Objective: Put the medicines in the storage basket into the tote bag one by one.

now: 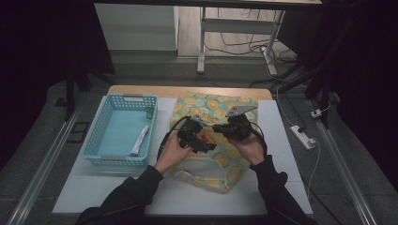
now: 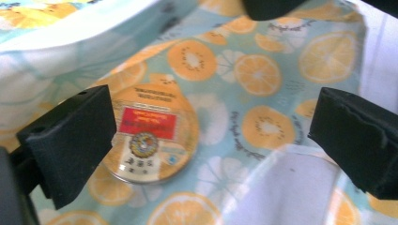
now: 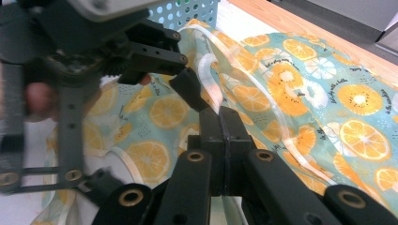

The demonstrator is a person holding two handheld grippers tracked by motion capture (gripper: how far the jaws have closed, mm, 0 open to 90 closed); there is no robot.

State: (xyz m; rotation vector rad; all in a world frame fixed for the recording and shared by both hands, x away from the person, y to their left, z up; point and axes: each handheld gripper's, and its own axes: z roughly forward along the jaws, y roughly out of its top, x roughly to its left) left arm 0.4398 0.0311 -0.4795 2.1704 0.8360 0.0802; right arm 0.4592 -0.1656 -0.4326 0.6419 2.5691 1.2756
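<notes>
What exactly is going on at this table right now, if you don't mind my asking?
A person is packing an orange-slice patterned bag with a gripper in each hand. The right gripper has its jaws shut on the bag's pale rim, holding the mouth open. The left gripper hangs over the opening with its jaws wide apart; a small round tin lies on the fabric below them, untouched. To the left, a blue basket holds a white tube and a small green item.

Basket (image 1: pixel 109 123) left of bag (image 1: pixel 213 110), tube (image 1: pixel 140 140) inside.
</notes>
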